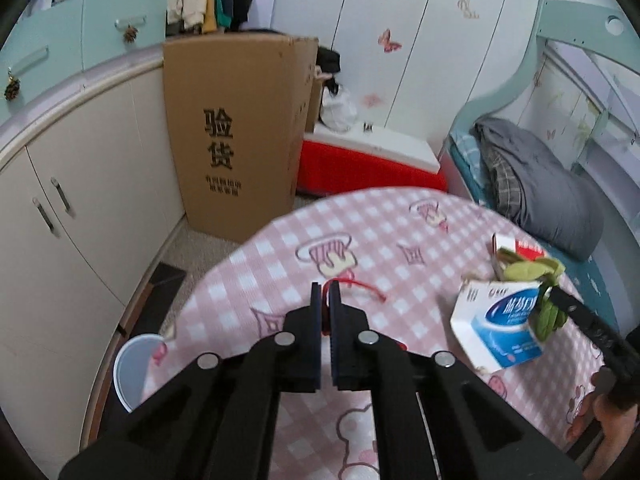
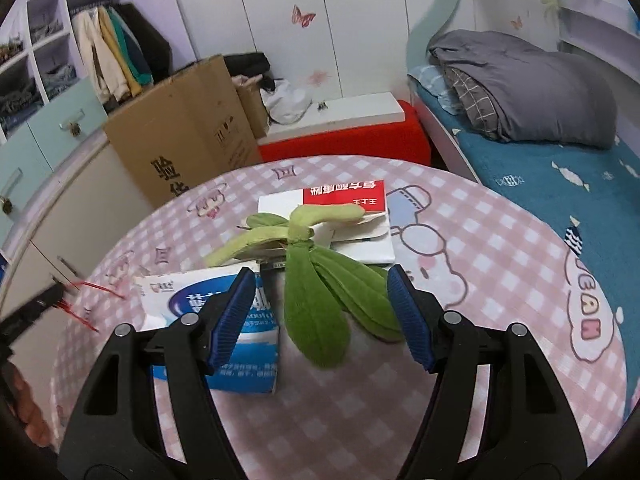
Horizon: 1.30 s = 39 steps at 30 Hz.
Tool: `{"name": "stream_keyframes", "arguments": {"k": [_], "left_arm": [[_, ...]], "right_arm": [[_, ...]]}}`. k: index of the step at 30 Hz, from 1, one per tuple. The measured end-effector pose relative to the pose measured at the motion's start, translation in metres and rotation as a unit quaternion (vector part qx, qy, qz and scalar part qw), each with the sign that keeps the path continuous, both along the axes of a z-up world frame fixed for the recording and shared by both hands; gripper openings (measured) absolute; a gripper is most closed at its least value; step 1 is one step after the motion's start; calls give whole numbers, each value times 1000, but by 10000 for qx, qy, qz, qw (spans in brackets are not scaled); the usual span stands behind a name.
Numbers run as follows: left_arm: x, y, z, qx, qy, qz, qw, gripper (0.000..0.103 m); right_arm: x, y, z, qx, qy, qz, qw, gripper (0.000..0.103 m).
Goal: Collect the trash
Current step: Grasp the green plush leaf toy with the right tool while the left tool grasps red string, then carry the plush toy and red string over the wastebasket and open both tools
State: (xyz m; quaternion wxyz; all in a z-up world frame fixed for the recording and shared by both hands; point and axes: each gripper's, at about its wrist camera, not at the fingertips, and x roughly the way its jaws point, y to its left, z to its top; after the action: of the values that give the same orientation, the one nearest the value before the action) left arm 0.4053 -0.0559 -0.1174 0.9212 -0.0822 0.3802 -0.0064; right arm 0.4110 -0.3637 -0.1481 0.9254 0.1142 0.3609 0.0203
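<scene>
While the left gripper (image 1: 326, 286) pinched a thin red plastic string (image 1: 370, 289), seemingly for the white bin (image 1: 132, 368), the right gripper (image 2: 322, 280) gaped wide around limp green leaves (image 2: 320, 300).

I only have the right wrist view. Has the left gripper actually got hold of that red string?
Observer: Yes. The left gripper has its jaws almost together, and the red string is pinched between them at the tips.
Operator: Is there a bin anywhere near it?
Observer: A white bin stands on the floor just off the left edge of the table, below that gripper.
</scene>
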Motion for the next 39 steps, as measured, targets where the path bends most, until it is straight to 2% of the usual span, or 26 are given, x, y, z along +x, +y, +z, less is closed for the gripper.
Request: {"name": "stream_keyframes", "arguments": {"k": [3,5,13,19,24,31,33,39], "left_arm": [[-4,3,8,-30,-105,-50,9999,3],[-8,5,12,-58,-139,-93,9998,3],[-38,21,39,-159,-454,-135,9987,3],[-66,47,61,-278,-621,-34,9977,3],[-92,83,73,-333,-717,144,9968,3],[-124,150,75,-373,-705,587,9951,3],[-130,172,70,-380,-662,744,9943,3],[-139,230,50,-437,-472,1168,9911,3]], "right_arm": [[4,4,-4,-78,170,67,9998,16],[-4,6,1,-252,74,-4,9997,11],[-49,23,55,-323,-459,63,9984,10],[-81,75,95,-208,-743,535,9956,10],[-100,134,112,-92,-851,1088,9904,10],[-114,232,113,95,-798,1936,9778,10],[-115,282,104,119,-684,2321,9702,10],[-111,365,81,119,-426,2890,9563,10]]}}
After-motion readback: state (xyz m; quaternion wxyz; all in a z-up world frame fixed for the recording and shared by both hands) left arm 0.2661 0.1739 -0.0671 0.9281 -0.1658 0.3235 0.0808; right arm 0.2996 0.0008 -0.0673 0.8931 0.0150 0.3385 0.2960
